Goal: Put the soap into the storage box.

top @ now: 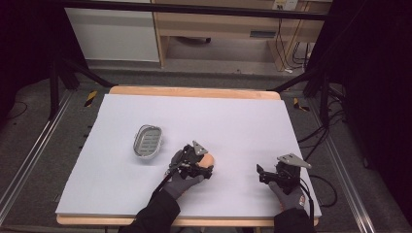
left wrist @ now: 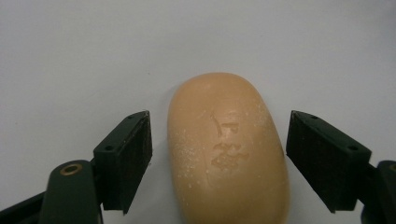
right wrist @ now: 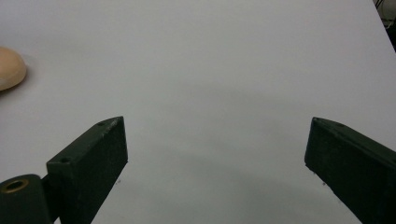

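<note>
A peach-coloured oval bar of soap (left wrist: 229, 154) lies flat on the white table sheet (top: 218, 116), with a faint stamp on its top. My left gripper (left wrist: 219, 135) stands over it with one jaw on each side. A narrow gap shows between each pad and the soap, so the gripper is open. In the high view the soap (top: 209, 160) pokes out to the right of the left gripper (top: 203, 164). My right gripper (top: 262, 174) rests near the front right of the table, open and with nothing between its jaws (right wrist: 215, 135). Its view catches the soap (right wrist: 9, 67) at far left.
A small metal soap dish (top: 147, 141) with a slatted bottom sits left of the left hand, a short way toward the back. The wooden table edge (top: 194, 91) runs along the back. Cables and black frame legs (top: 311, 80) stand beyond the table's right side.
</note>
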Demonstrator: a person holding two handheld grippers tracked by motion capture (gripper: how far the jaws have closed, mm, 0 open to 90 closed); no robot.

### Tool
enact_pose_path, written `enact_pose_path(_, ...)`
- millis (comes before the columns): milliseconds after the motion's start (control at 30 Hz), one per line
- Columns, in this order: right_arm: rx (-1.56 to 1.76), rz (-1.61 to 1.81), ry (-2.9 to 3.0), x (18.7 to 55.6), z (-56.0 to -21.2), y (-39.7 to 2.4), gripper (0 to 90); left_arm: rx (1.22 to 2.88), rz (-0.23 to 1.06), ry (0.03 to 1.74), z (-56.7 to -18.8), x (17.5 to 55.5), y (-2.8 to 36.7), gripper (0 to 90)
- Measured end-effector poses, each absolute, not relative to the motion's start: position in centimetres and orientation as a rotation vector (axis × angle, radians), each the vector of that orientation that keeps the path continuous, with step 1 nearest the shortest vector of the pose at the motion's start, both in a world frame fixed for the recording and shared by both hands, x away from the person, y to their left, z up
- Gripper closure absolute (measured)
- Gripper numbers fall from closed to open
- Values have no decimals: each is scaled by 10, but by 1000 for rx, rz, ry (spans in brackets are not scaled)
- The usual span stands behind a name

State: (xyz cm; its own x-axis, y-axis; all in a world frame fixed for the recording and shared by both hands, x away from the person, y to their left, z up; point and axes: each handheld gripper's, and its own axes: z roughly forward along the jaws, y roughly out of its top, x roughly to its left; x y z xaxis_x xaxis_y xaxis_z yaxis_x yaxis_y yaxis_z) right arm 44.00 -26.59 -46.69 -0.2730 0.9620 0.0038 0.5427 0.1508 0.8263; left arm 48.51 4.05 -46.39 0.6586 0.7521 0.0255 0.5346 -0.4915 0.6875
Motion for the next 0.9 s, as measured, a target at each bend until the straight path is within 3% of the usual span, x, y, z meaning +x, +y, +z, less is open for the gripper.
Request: enact_pose_path(900, 1439, 1000, 1896, 441, -467, -265, 61, 2245, 391, 1020, -475, 490, 35, 276)
